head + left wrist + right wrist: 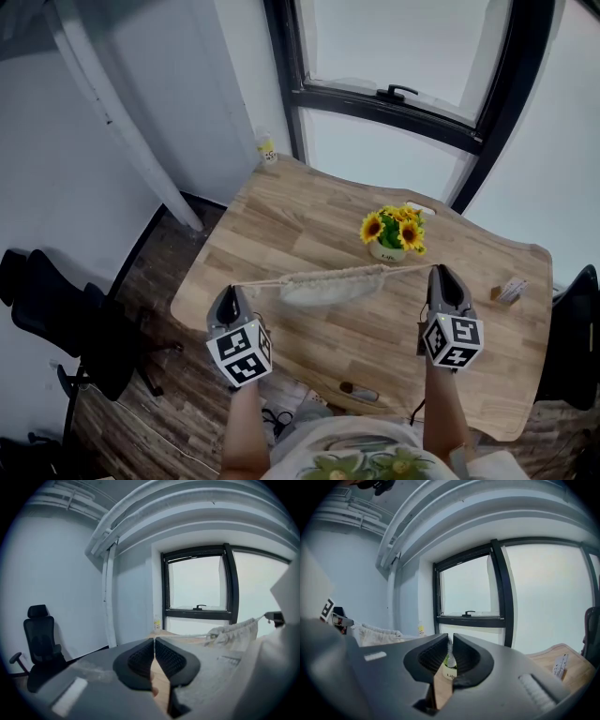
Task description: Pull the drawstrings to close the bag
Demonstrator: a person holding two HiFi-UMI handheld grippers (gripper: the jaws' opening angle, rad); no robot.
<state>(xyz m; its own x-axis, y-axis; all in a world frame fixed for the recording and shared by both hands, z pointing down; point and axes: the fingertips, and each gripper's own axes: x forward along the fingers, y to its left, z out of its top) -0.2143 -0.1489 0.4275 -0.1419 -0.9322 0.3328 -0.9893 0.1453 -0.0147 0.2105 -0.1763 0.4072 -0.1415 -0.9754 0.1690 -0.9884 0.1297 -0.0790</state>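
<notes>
A cream cloth bag [323, 284] hangs above the wooden table [281, 216], its mouth gathered along a taut drawstring [272, 279]. That string runs left to my left gripper [232, 292], and a second drawstring [412, 269] runs right to my right gripper [439, 272]. In the left gripper view the jaws meet at my left gripper [153, 642], with the cord [187, 636] leading off to the bunched bag [234, 630]. In the right gripper view my right gripper [449, 645] pinches a pale cord [449, 648], and the bag [375, 634] shows at the left.
A pot of sunflowers [394, 234] stands just behind the bag. A small yellow bottle [268, 150] sits at the table's far corner by the window, a small card box [509, 291] at the right, a brown object [359, 391] at the near edge. A black office chair [56, 319] stands on the floor to the left.
</notes>
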